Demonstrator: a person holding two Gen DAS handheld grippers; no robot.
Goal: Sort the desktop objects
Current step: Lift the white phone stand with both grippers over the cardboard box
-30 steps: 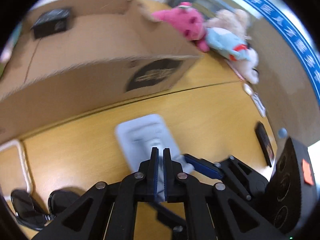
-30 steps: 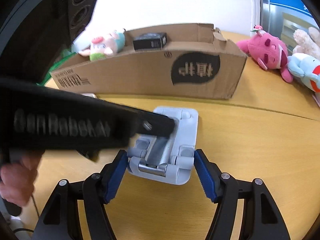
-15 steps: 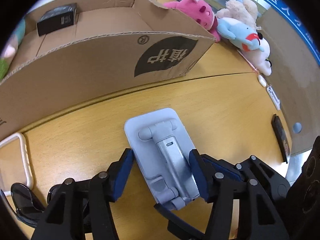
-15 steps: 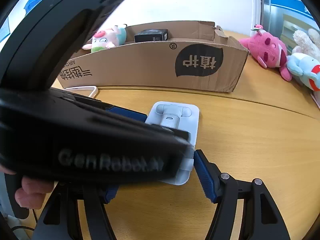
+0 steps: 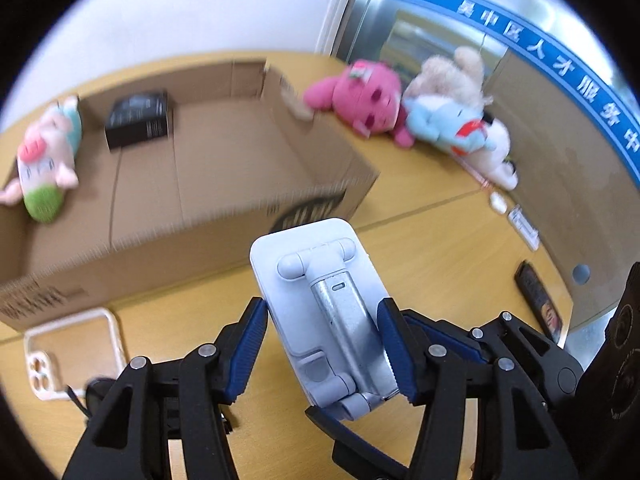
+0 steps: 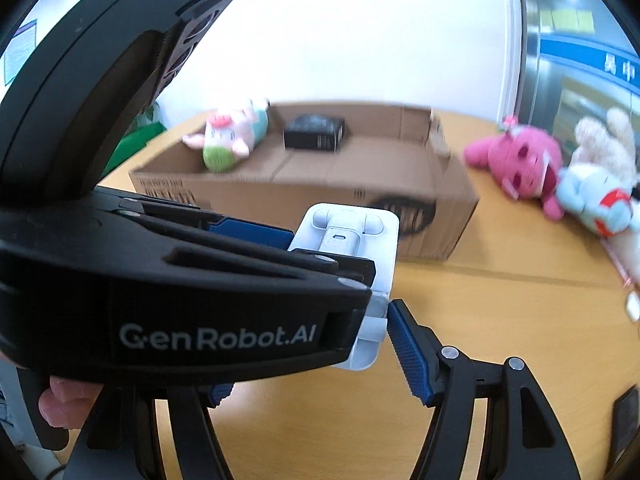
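A white and silver folding phone stand (image 5: 328, 304) is held between the blue pads of my left gripper (image 5: 324, 344), lifted above the wooden desk (image 5: 448, 256) in front of the cardboard box (image 5: 200, 184). It also shows in the right wrist view (image 6: 356, 236), partly hidden by the left gripper's black body (image 6: 180, 292). My right gripper (image 6: 320, 364) is open just below and behind the stand; only its right pad (image 6: 408, 356) shows clearly. The box holds a pink and green plush pig (image 5: 44, 164) and a small black box (image 5: 138, 124).
A pink plush (image 5: 360, 98), a blue plush (image 5: 448, 124) and a beige plush (image 5: 452, 72) lie at the desk's far right by a glass wall. A clear phone case (image 5: 72, 348) lies at left. A black flat item (image 5: 538, 300) lies at right.
My left gripper went from shut to open, closed around the phone stand and lifted it off the desk toward the box. My right gripper stayed open around it.
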